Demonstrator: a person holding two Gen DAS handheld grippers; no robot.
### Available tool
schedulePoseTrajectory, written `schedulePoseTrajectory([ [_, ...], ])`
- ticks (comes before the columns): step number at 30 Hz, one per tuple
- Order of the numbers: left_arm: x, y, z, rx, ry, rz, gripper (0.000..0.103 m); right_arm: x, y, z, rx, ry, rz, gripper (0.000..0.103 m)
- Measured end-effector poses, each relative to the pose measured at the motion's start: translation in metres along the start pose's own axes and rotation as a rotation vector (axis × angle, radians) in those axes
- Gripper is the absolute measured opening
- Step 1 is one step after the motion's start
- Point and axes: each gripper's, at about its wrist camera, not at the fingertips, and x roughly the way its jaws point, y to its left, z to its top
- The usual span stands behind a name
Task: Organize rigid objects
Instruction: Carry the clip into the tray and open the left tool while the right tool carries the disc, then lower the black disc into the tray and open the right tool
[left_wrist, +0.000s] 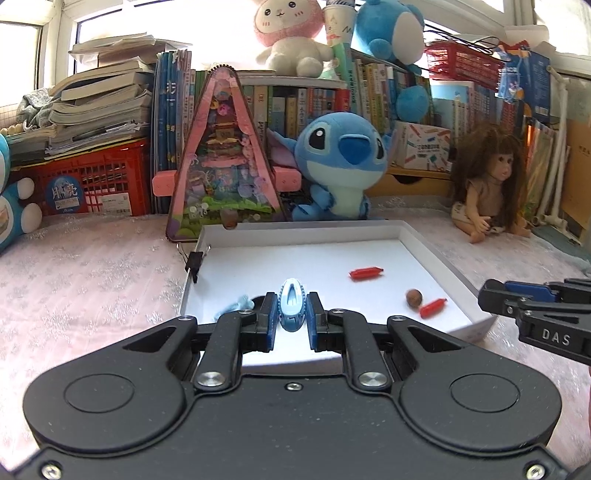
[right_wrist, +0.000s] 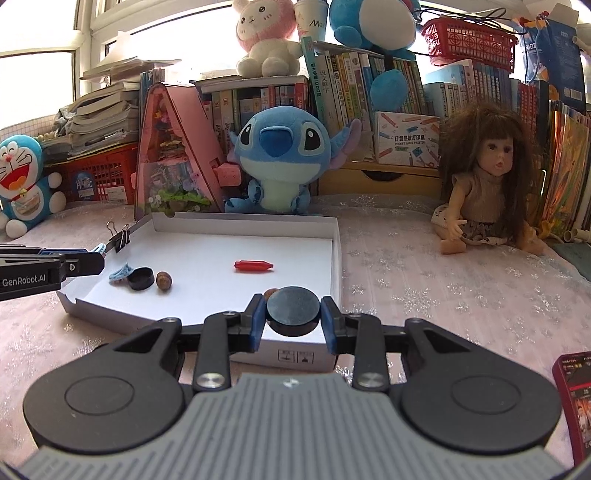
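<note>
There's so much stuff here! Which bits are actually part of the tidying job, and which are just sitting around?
Part of the job:
white tray
light blue clip, in left hand-held gripper
black disc, in right hand-held gripper
red tube
nut

Just sitting around:
Stitch plush
doll
books

Both tongs, left (left_wrist: 291, 317) and right (right_wrist: 293, 314), are black with blue pads, silver screws, white lettering.
</note>
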Motion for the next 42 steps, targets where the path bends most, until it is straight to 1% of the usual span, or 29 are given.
schedulePoseTrajectory([
  [5, 0.011, 0.000, 0.005, -0.006, 0.006, 0.013, 0.015, 0.007, 0.002, 0.003, 0.011, 0.005, 0.002, 0.037],
  [9, 0.018, -0.001, 0.004, -0.005, 0.012, 0.013, 0.015, 0.013, 0.006, 0.004, 0.002, 0.012, 0.004, 0.037],
  [11, 0.021, 0.000, 0.004, -0.004, 0.011, 0.002, 0.015, 0.017, 0.009, 0.004, -0.007, 0.016, 0.006, 0.037],
  [14, 0.028, 0.010, 0.007, -0.045, 0.015, -0.048, 0.015, 0.022, 0.013, 0.006, -0.022, 0.019, 0.015, 0.037],
  [16, 0.034, 0.019, 0.009, -0.081, 0.032, -0.048, 0.015, 0.026, 0.015, 0.009, -0.023, 0.019, 0.019, 0.037],
  [18, 0.038, 0.025, 0.010, -0.093, 0.039, -0.039, 0.015, 0.030, 0.017, 0.011, -0.017, 0.021, 0.030, 0.037],
  [24, 0.051, 0.028, 0.004, -0.069, 0.078, -0.029, 0.015, 0.046, 0.026, 0.014, -0.012, 0.035, 0.057, 0.037],
  [35, 0.076, 0.019, -0.005, -0.042, 0.154, -0.049, 0.015, 0.072, 0.035, 0.009, -0.021, 0.076, 0.048, 0.037],
  [42, 0.093, 0.013, -0.004, -0.025, 0.174, -0.038, 0.015, 0.083, 0.036, 0.009, -0.008, 0.094, 0.046, 0.037],
])
